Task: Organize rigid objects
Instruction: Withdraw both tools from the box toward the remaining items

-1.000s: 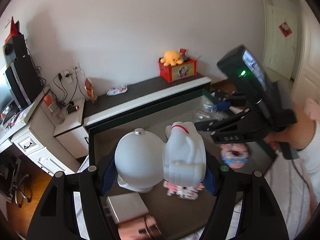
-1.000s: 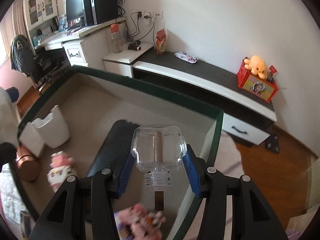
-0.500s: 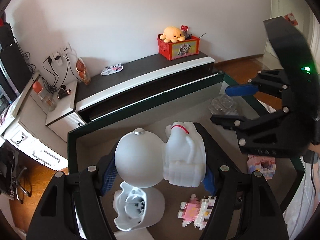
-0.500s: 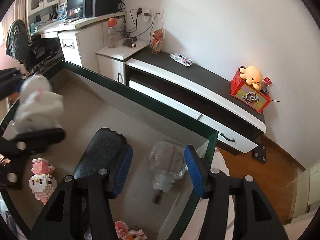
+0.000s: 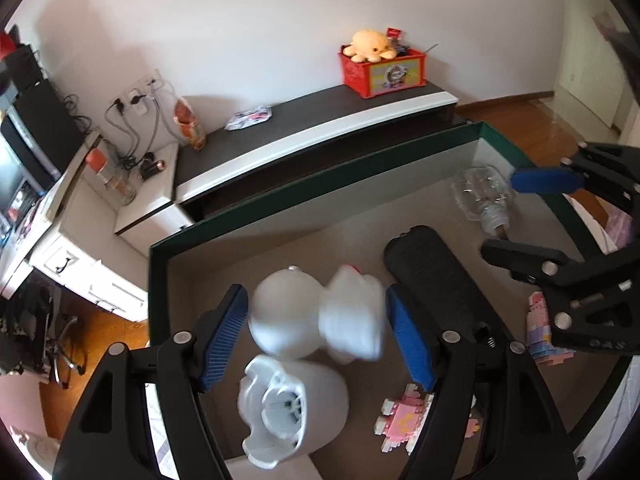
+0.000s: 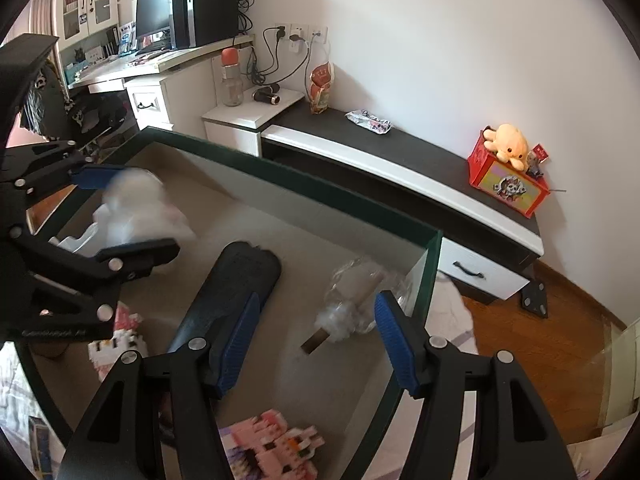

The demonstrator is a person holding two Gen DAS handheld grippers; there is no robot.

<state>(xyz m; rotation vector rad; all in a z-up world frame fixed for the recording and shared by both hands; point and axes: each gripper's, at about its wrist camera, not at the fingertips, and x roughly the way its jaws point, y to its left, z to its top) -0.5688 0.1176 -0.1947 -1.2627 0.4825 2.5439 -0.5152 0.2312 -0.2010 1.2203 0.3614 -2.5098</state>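
A wide, shallow tray with a dark green rim (image 5: 360,160) and a grey-beige floor serves as the collecting place, and nearly everything rigid is gathered inside it. The left gripper (image 5: 316,332) is held low over the near left part of the tray; a white plastic toy figure with a round ball-like head and a red collar (image 5: 320,318) is seen blurred between its blue pads, small gaps show on both sides, and the jaws have just been opening, so the figure is judged to be in the act of release rather than gripped. Directly below it a white moulded plastic shell (image 5: 288,408) lies on its side with its hollow underside shown. The right gripper (image 6: 316,340) stands open over the far right corner; its jaws have just been opening, and a clear plastic bottle with a brown stick in its neck (image 6: 352,300) lies on the tray floor between the pads but untouched. Also contained are a long black ribbed case (image 6: 236,280) lying along the middle and pink-and-white brick-built figures (image 5: 404,420) near the front. The red crate with a yellow plush octopus (image 6: 508,184) remains outside, on the dark cabinet top.
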